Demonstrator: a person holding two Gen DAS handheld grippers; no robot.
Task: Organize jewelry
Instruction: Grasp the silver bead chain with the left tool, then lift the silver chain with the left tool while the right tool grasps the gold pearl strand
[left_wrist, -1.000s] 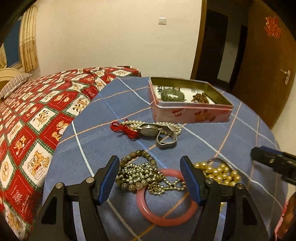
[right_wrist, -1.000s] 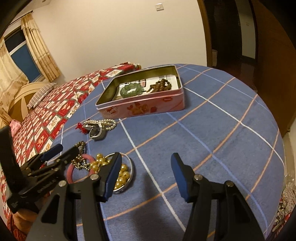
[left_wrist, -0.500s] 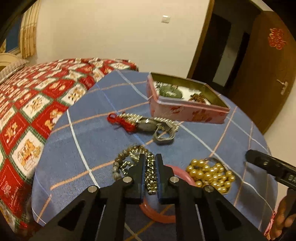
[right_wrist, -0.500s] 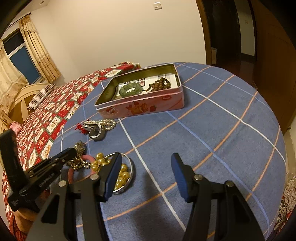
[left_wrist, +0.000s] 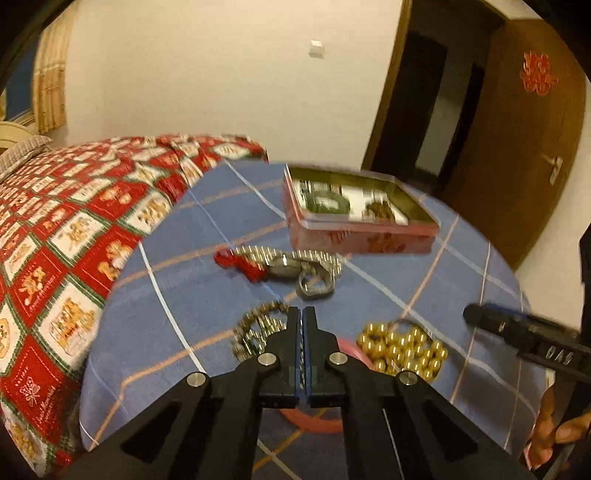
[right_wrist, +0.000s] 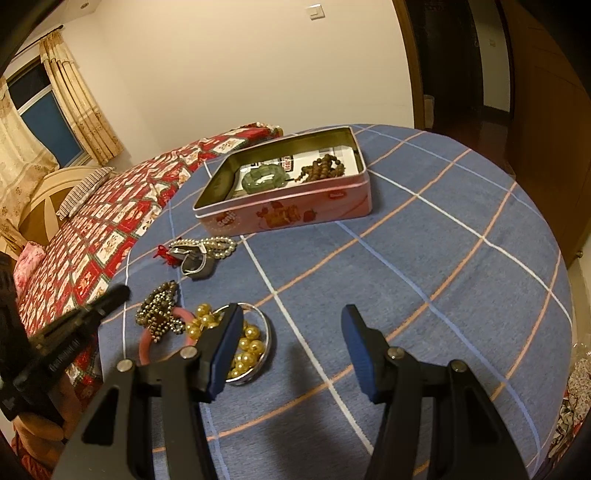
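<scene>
Left gripper (left_wrist: 303, 314): fingers just closed together, no chain visibly between them
Right gripper (right_wrist: 291, 341): fingers apart, empty
Bead chain (right_wrist: 159, 308): on worktop (right_wrist: 443, 258), across pink bangle (right_wrist: 146, 341)
Tin (right_wrist: 284, 210): behind, open

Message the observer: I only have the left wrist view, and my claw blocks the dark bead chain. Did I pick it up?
Observer: Doesn't look so. In the right wrist view the dark bead chain lies heaped across the pink bangle, with the left claw beside it. Its jaws have just been closing, and I see no strand between them.
Operator: And the right claw?
Observer: The right claw is open, with nothing between its jaws.
Operator: What's the brown thing in the tin?
Observer: A string of brown beads, beside the green bangle in the pink tin.
</scene>
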